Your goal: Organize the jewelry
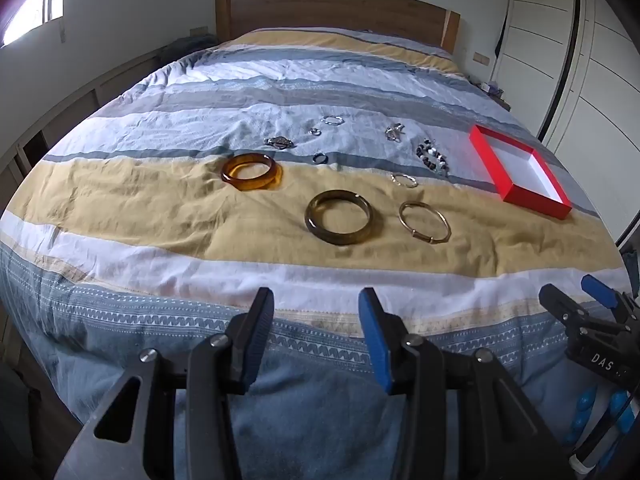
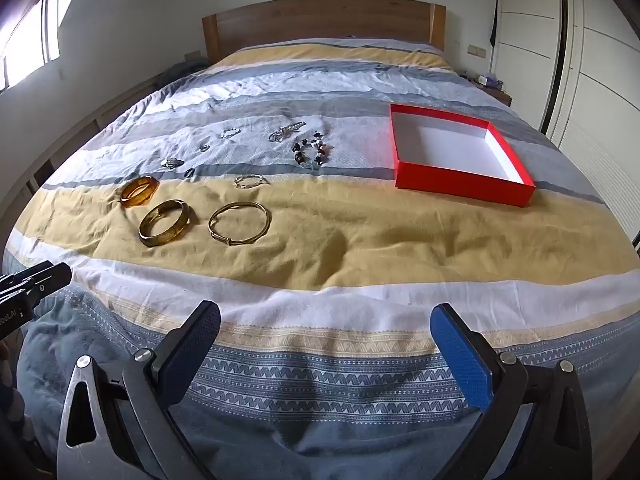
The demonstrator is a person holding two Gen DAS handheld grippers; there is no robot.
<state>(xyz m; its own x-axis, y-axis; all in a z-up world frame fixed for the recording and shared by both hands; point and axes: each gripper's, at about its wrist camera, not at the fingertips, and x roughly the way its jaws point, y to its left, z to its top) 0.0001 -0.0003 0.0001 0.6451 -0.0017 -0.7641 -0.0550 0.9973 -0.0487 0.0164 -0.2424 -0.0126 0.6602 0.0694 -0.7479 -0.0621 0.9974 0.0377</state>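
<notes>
Jewelry lies spread on a striped bedspread. An amber bangle (image 1: pixel 251 171) (image 2: pixel 139 191), an olive-brown bangle (image 1: pixel 339 217) (image 2: pixel 165 222) and a thin gold bangle (image 1: pixel 425 223) (image 2: pixel 239 223) rest on the yellow stripe. Behind them lie a beaded bracelet (image 1: pixel 432 156) (image 2: pixel 311 149), a small chain bracelet (image 1: pixel 404 180) (image 2: pixel 250 181), a dark ring (image 1: pixel 320 158) and several silver pieces. A red box (image 1: pixel 532 194) (image 2: pixel 460 184) with a white inside stands open at the right. My left gripper (image 1: pixel 316 304) and right gripper (image 2: pixel 325 320) hover over the bed's near end, both open with nothing between their fingers.
A wooden headboard (image 1: pixel 336 10) stands at the far end. White wardrobe doors (image 2: pixel 592 80) line the right side, and a window (image 2: pixel 32 48) is at the left. A small bedside table (image 2: pixel 496 88) sits at the far right of the bed.
</notes>
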